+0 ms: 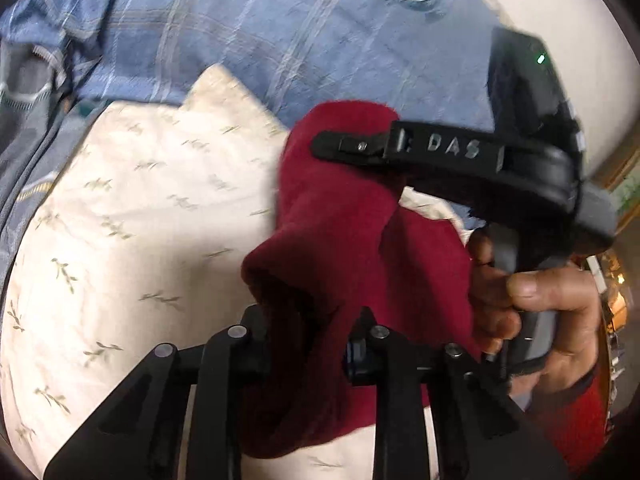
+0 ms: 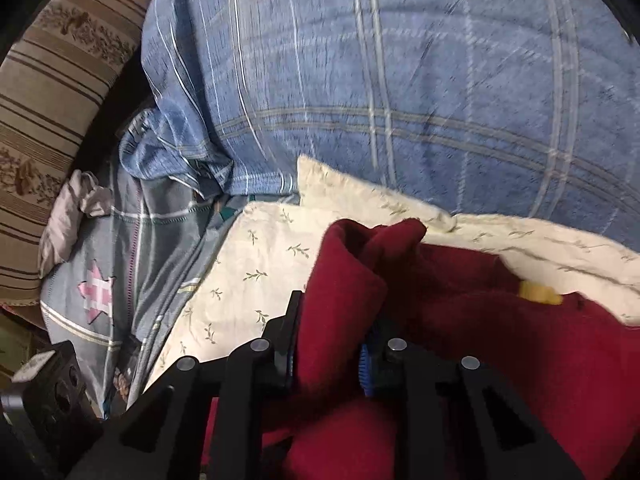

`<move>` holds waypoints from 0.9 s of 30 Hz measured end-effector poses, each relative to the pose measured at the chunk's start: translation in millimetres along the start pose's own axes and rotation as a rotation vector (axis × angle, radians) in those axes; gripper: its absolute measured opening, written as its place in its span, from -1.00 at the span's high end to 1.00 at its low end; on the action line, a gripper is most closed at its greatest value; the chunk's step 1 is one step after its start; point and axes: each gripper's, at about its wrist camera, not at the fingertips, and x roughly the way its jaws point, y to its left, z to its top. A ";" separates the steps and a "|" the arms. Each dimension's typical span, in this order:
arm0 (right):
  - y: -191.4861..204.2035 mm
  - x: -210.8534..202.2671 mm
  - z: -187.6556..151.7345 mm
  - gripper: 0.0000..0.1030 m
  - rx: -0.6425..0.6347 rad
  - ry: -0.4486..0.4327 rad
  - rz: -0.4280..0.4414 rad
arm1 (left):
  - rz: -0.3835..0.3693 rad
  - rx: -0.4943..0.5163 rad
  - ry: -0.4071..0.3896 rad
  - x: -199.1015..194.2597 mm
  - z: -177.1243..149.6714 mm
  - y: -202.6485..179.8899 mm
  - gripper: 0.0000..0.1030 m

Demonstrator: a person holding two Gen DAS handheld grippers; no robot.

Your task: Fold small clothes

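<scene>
A dark red fleece garment (image 1: 340,232) hangs bunched above a cream leaf-print pillow (image 1: 132,240). My left gripper (image 1: 308,344) is shut on a fold of the red garment at the bottom of the left wrist view. The right gripper (image 1: 348,146) comes in from the right in that view, held by a hand (image 1: 536,312), its fingers pinching the garment's upper edge. In the right wrist view my right gripper (image 2: 332,356) is shut on a thick fold of the red garment (image 2: 500,340). A small yellow patch (image 2: 540,294) shows on it.
A blue plaid bedcover (image 2: 400,80) fills the background. A grey-blue checked quilt (image 2: 120,264) with a pink star lies at left beside a brown striped cushion (image 2: 52,92). The cream pillow (image 2: 256,264) lies under the garment.
</scene>
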 end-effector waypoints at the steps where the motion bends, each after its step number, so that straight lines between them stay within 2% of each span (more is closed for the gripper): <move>1: -4.3 -11.8 -0.3 0.59 -0.004 -0.015 0.000 | -0.003 0.020 -0.008 -3.7 1.0 -10.1 0.58; 5: -26.3 -58.2 -1.8 0.63 -0.012 -0.074 -0.024 | -0.044 0.119 -0.016 -9.3 3.8 -66.7 0.59; 11: -88.9 -114.6 -20.1 0.67 0.040 -0.120 -0.132 | -0.118 0.219 0.036 20.2 -5.2 -138.2 0.59; 15: -145.4 -122.9 -48.4 0.68 0.129 -0.101 -0.212 | -0.150 0.244 0.096 59.3 -25.0 -169.6 0.59; 17: -168.5 -114.6 -62.0 0.68 0.162 -0.080 -0.281 | -0.161 0.254 0.135 76.8 -34.6 -176.8 0.57; 18: -181.1 -106.4 -68.5 0.68 0.187 -0.061 -0.318 | -0.167 0.264 0.169 88.7 -41.9 -180.4 0.52; 20: -199.7 -93.5 -75.6 0.68 0.236 -0.031 -0.328 | -0.179 0.267 0.198 96.7 -46.8 -181.5 0.20; 21: -207.9 -90.8 -79.1 0.59 0.271 -0.035 -0.328 | -0.218 0.263 0.221 92.7 -47.6 -179.4 0.17; 23: -211.3 -97.8 -82.8 0.41 0.310 -0.063 -0.324 | -0.233 0.287 0.227 71.9 -45.4 -174.6 0.03; 25: -201.3 -117.0 -86.2 0.31 0.306 -0.105 -0.358 | -0.224 0.341 0.179 41.8 -42.7 -172.1 -0.12; 27: -188.5 -135.0 -92.0 0.15 0.293 -0.142 -0.323 | -0.162 0.399 0.103 13.0 -37.5 -162.9 -0.28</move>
